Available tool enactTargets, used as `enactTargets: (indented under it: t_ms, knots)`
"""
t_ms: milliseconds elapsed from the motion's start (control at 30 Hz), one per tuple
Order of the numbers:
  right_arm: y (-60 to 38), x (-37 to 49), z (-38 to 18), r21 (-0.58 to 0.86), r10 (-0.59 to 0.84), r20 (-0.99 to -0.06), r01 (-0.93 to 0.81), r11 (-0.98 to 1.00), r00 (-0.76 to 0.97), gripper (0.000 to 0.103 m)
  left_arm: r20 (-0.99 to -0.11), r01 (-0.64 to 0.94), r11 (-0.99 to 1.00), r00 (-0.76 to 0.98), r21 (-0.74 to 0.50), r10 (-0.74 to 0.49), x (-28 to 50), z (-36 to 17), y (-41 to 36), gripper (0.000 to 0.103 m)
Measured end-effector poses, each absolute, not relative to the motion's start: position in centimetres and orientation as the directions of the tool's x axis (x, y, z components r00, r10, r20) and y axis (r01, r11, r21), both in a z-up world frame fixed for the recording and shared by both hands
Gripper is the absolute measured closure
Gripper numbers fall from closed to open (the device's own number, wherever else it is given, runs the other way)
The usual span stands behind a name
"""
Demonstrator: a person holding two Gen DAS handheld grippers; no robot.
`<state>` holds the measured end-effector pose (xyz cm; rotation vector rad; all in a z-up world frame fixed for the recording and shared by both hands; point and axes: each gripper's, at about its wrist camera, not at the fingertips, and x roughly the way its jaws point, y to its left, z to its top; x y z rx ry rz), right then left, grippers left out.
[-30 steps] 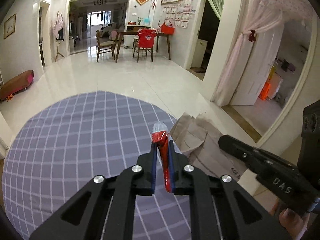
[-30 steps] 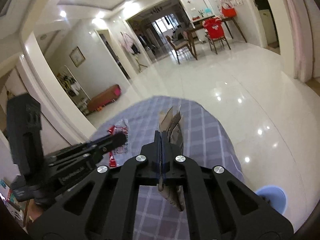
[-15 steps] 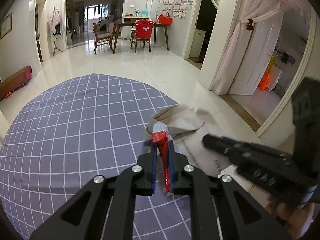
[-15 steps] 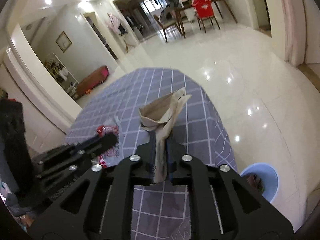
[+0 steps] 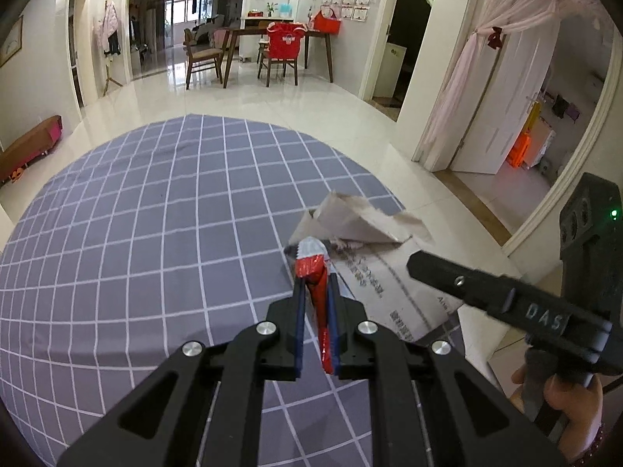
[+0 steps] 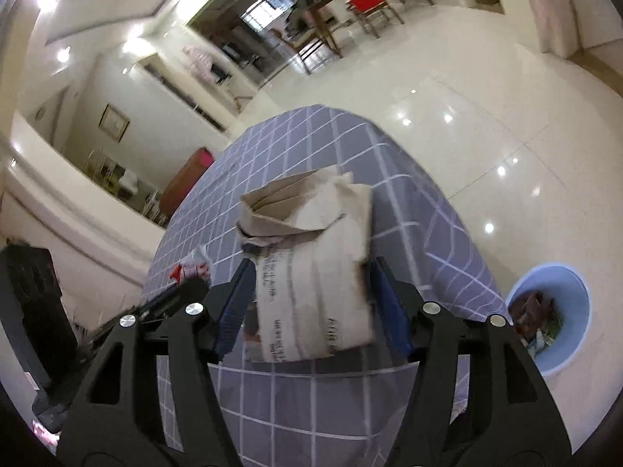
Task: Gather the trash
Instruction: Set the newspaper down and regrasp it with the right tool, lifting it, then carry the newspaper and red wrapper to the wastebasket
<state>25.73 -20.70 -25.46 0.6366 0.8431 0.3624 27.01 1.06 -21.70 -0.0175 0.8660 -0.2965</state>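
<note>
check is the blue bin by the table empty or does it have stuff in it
Not empty. The blue bin on the floor already holds brownish and mixed scraps; how full it is cannot be told.

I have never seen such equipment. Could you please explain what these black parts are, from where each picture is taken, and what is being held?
A person holds a two-finger tool in each hand, with a camera looking along its jaws. The left gripper, seen from its own camera, is shut on a red wrapper. The right gripper in its own view has jaws opening around a brown paper bag; its pads no longer press it. Both are above a table with a grey checked cloth. On the floor stands a blue bin with trash inside.
</note>
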Motion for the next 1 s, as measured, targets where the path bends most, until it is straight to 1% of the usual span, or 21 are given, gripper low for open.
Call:
enactTargets:
  t_ms: [133,167,267,333,367,400,467,500,567,700,800,933,1000]
  knots:
    - [-20.7,25.7,-25.6,0.651,0.544,-0.571,-0.064,0.756,0.615,0.042,-0.754,0.259,0.955,0.598,-0.141,-0.274,27.2,-22.2,0.7,0.093]
    - [-20.4,25.7,-25.8,0.655,0.558,-0.569,-0.077,0.751,0.604,0.044,-0.755,0.259,0.955,0.595,-0.141,-0.273,27.3,-22.3,0.6,0.093]
    - [-19.9,25.9,-26.0,0.653,0.569,-0.567,-0.096,0.751,0.596,0.046,-0.767,0.259,0.956,0.583,-0.139,-0.269,27.9,-22.9,0.4,0.093]
    - [-19.8,26.4,-26.5,0.678,0.597,-0.560,-0.097,0.729,0.574,0.060,-0.775,0.256,0.957,0.574,-0.136,-0.264,28.2,-23.5,0.4,0.093]
    - [-19.5,26.6,-26.7,0.688,0.609,-0.559,-0.095,0.719,0.562,0.072,-0.777,0.254,0.958,0.572,-0.135,-0.262,28.3,-23.7,0.5,0.093]
    - [-19.4,26.8,-26.9,0.682,0.601,-0.564,-0.090,0.726,0.566,0.082,-0.779,0.251,0.959,0.573,-0.132,-0.257,28.4,-24.0,0.6,0.093]
    - [-19.4,26.8,-27.1,0.688,0.612,-0.552,-0.106,0.718,0.566,0.086,-0.778,0.246,0.961,0.576,-0.127,-0.250,28.5,-24.2,0.6,0.093]
    - [-19.4,26.7,-27.2,0.709,0.631,-0.531,-0.112,0.697,0.565,0.090,-0.778,0.246,0.961,0.578,-0.124,-0.248,28.6,-24.1,0.7,0.093]
    - [-19.5,26.3,-27.1,0.728,0.652,-0.491,-0.138,0.671,0.578,0.095,-0.776,0.244,0.962,0.580,-0.124,-0.247,28.6,-24.0,0.6,0.093]
    - [-20.6,24.6,-24.9,0.713,0.633,-0.435,-0.183,0.676,0.640,0.100,-0.756,0.257,0.959,0.601,-0.123,-0.258,28.2,-22.6,0.2,0.093]
    - [-22.8,22.7,-22.6,0.686,0.592,-0.403,-0.197,0.700,0.698,0.100,-0.737,0.278,0.952,0.616,-0.125,-0.277,27.8,-21.1,-1.0,0.093]
    - [-27.0,19.6,-20.4,0.651,0.523,-0.382,-0.180,0.738,0.762,0.100,-0.718,0.336,0.932,0.615,-0.138,-0.327,27.0,-19.7,-4.2,0.093]
    - [-29.4,17.8,-19.7,0.626,0.476,-0.386,-0.154,0.764,0.790,0.100,-0.713,0.374,0.915,0.600,-0.149,-0.362,26.5,-19.4,-6.7,0.093]
